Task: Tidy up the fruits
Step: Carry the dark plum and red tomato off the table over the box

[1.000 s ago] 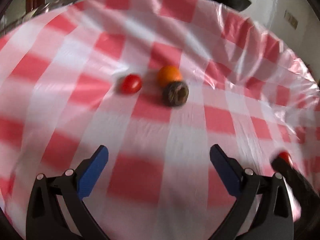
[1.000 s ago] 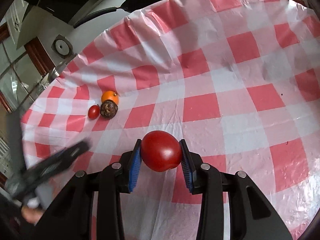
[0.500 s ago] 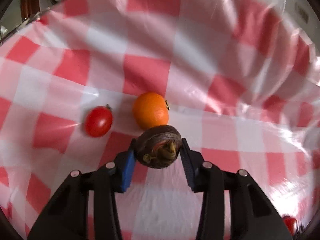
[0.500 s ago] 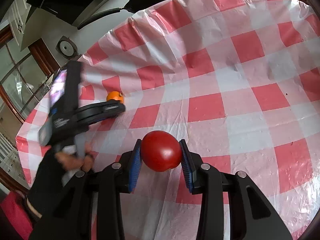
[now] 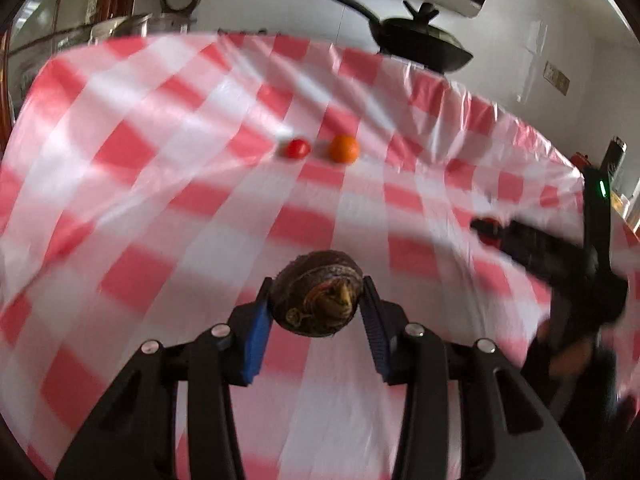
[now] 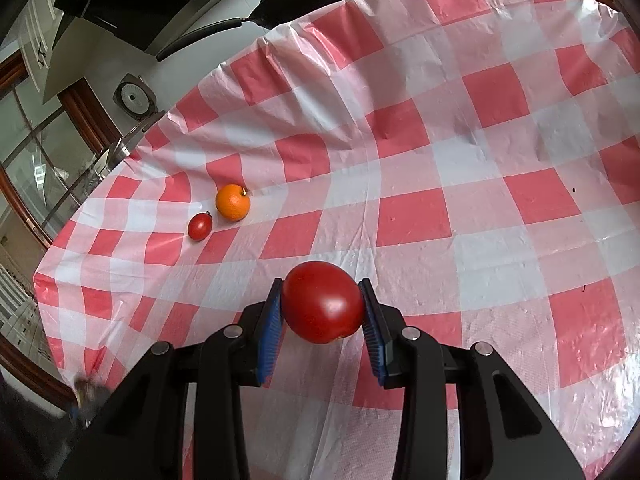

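Relocating: dark brown fruit [image 5: 318, 294], left gripper [image 5: 316, 300] pinching it, carrying it clear of orange [image 5: 343, 149] for sorting; right gripper [image 6: 322, 310] pinching large tomato [image 6: 323, 307].

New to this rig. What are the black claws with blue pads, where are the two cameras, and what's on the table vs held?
No robot here: a person carries two hand-held grippers, each with a fisheye camera looking along its fingers. The left wrist view shows the left gripper shut on a dark brown fruit. The right wrist view shows the right gripper shut on a large red tomato. Lying on the red-and-white checked tablecloth are an orange and a small red tomato, side by side. The dark blurred shape at the left view's right edge is the other gripper.
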